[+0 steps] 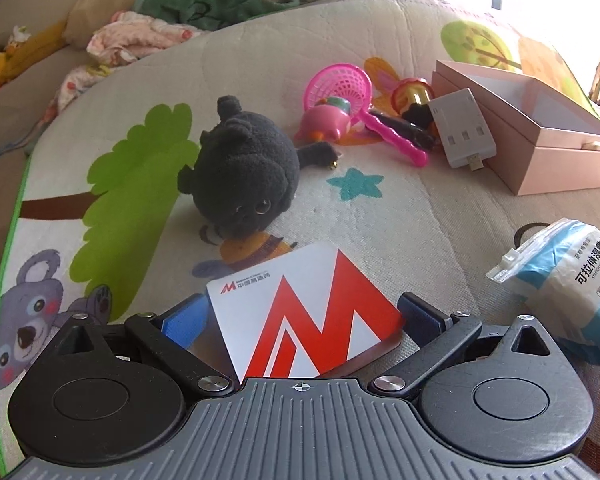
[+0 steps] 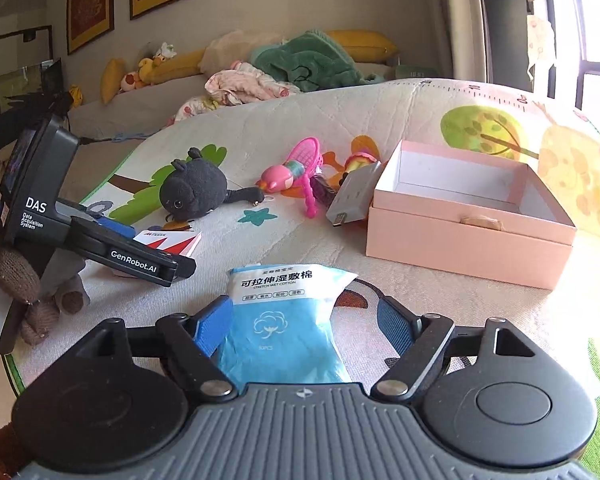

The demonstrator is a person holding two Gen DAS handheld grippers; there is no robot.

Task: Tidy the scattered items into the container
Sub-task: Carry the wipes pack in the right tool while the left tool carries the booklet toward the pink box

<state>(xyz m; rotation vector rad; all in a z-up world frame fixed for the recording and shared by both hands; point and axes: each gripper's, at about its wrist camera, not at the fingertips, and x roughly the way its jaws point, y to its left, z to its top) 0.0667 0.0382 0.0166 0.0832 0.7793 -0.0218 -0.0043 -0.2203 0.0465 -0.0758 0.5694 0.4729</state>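
Note:
A white card with a red M logo (image 1: pixel 284 304) lies on the play mat between the fingers of my left gripper (image 1: pixel 302 316), which stands open, its pads close to the card's corners. In the right wrist view the left gripper (image 2: pixel 156 246) sits low over that card (image 2: pixel 172 240). My right gripper (image 2: pixel 304 326) is open around a blue-and-white pack of wet cotton pads (image 2: pixel 288 320); its left pad touches the pack's edge, its right pad stands apart. The open pink box (image 2: pixel 468 236) stands farther back on the right.
On the printed mat (image 1: pixel 380 220) lie a black plush toy (image 1: pixel 244 168), a pink net scoop (image 1: pixel 340 88), a pink bird toy (image 1: pixel 324 120) and a white USB device (image 1: pixel 460 132) leaning on the box. Blankets and cushions pile up beyond. A knit-gloved hand (image 2: pixel 12 276) holds the left gripper.

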